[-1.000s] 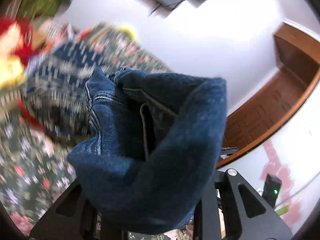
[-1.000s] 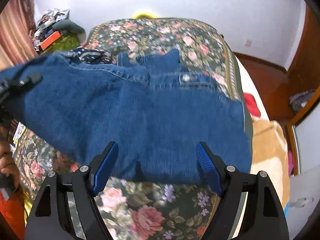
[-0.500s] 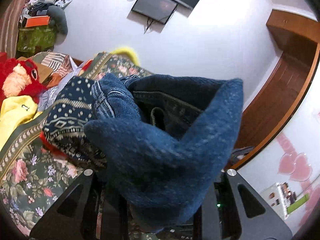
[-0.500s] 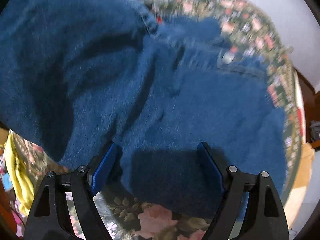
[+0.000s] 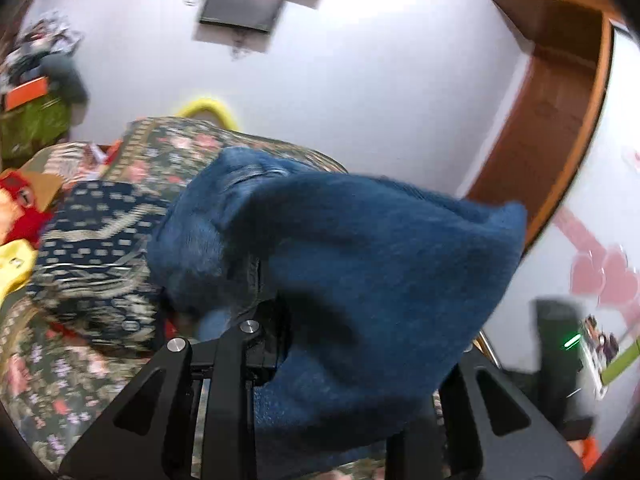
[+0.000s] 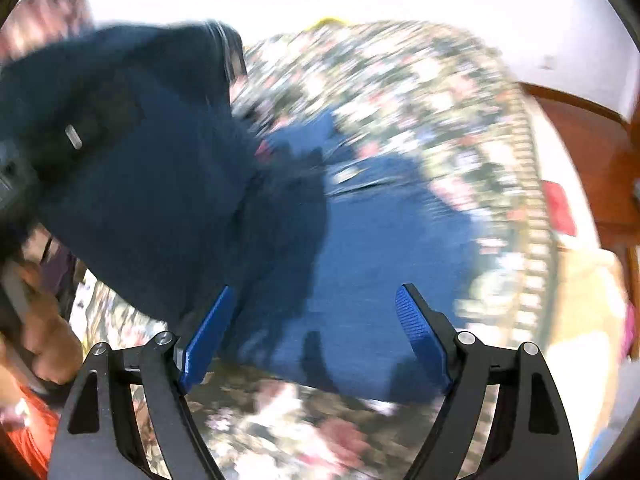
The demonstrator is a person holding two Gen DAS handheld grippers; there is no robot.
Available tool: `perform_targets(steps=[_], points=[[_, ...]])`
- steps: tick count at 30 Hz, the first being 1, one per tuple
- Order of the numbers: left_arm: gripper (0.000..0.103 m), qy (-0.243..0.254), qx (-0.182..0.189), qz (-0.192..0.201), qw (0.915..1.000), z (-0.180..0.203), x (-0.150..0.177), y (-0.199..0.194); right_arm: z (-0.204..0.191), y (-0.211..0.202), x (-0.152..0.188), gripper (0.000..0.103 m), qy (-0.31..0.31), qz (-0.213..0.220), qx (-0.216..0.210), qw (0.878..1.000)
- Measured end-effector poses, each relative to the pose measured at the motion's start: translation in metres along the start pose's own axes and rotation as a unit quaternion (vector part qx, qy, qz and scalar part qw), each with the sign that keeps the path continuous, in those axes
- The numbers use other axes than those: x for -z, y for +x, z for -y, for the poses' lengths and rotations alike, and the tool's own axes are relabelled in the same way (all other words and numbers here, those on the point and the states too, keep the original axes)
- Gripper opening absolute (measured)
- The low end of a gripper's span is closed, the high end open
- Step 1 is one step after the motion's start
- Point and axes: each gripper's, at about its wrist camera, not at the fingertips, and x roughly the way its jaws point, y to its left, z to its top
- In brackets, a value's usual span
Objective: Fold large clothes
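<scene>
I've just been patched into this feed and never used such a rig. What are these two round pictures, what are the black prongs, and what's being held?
Each picture comes from a fisheye camera on a hand-held two-finger gripper, looking along its fingers; a person carries one per hand. The left gripper is shut on a bunched fold of the blue jeans, lifted over the floral bedspread. The right gripper, with blue pads, has just been opening and holds nothing; the jeans lie spread below it on the bed. Both views are motion-blurred.
</scene>
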Motion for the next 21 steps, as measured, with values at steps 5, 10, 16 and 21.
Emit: perform_targets(steps=[5, 10, 16, 21], points=[[0.023, 0.068, 0.007, -0.084, 0.9941, 0.058, 0.036, 0.062, 0.043, -0.046, 0.01, 0.084, 0.029, 0.035, 0.055, 0.997], [0.026, 0.151, 0.03, -0.218, 0.9637, 0.085, 0.108, 0.114, 0.074, -0.058, 0.034, 0.084, 0.062, 0.024, 0.081, 0.995], [0.058, 0.205, 0.051, -0.232, 0.9495, 0.101, 0.123, 0.095, 0.072, -0.064, 0.059, 0.084, 0.071, 0.01, 0.067, 0.995], [0.06, 0.208, 0.076, -0.23, 0.9476, 0.092, 0.121, 0.061, 0.062, -0.073, 0.056, 0.084, 0.06, 0.026, 0.05, 0.997]])
